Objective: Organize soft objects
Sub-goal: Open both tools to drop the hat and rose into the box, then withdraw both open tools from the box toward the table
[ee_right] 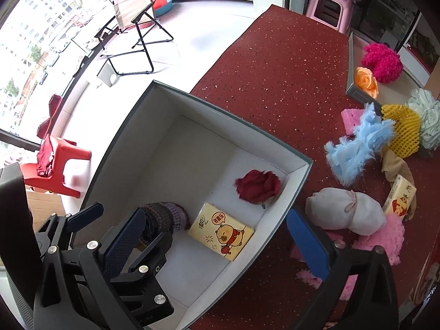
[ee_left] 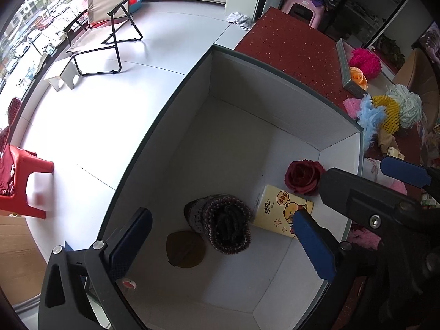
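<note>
A white open box [ee_left: 341, 134] [ee_right: 299, 170] stands on the red table. In it lie a dark red fabric rose [ee_left: 304, 176] [ee_right: 258, 187], a yellow tissue pack [ee_left: 283, 210] [ee_right: 222, 232], a knitted sock [ee_left: 225, 224] [ee_right: 170, 216] and a brown round pad [ee_left: 185, 249]. My left gripper [ee_left: 222, 242] is open and empty above the box's near end. My right gripper [ee_right: 217, 242] is open and empty over the box's right wall; it also shows in the left wrist view [ee_left: 354, 192]. Right of the box lie a white drawstring pouch [ee_right: 346, 210], pink fluffy cloths [ee_right: 385, 236] and a blue feathery piece [ee_right: 354, 143].
Further right are a yellow foam net [ee_right: 403, 126], a mint bath pouf [ee_right: 426, 115], a second tissue pack [ee_right: 400, 199], and a shallow tray [ee_right: 357, 92] with an orange rose [ee_right: 365, 81] and a magenta pompom [ee_right: 382, 60]. A folding chair [ee_left: 104, 24] and red stool [ee_left: 24, 181] stand on the floor.
</note>
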The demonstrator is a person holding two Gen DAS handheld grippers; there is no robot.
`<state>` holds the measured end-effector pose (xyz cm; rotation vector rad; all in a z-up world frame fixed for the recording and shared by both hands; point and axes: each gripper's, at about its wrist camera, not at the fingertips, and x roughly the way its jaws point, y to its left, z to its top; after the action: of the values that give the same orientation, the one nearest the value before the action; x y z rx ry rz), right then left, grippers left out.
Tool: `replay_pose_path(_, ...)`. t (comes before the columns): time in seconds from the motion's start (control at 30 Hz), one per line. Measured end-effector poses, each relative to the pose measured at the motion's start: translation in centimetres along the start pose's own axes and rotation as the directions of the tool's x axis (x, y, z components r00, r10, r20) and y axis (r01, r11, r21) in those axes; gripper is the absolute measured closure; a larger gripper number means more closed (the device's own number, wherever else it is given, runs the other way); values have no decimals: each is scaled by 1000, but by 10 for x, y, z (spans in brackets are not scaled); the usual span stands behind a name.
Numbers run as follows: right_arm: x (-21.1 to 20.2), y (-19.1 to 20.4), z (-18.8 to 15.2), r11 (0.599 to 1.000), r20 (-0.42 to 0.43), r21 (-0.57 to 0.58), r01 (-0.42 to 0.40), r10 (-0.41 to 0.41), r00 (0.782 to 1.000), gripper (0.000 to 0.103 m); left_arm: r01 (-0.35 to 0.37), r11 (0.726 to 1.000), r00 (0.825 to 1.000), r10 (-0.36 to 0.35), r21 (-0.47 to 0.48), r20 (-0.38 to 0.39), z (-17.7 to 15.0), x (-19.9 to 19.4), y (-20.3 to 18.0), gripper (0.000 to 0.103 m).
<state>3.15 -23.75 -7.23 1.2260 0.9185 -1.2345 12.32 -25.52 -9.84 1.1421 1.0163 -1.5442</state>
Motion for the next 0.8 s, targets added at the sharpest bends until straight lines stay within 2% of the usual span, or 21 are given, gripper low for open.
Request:
replay_pose_path(0.17,-12,-4,-7,1000,15,6,-5,5,1000,0,8,1000,1000,-8,25,-4,-4,-10,-13,0)
replay_pose_path(0.3,-24,-24,-18,999,20,54,-11,10,1000,0,20,997,1000,-20,79,-7,-9,-15,-38,0)
replay_pose_path(0.6,-44,-94,-55,979,14,204,15,-19,1000,0,55,979,998,-51,198,-25,-19,-24,-107,0)
replay_pose_path(0.8,-55,-155,-89,936,11,344,74,-83,996,0,90,963,996,-80,255,-49,-29,-23,-152,0)
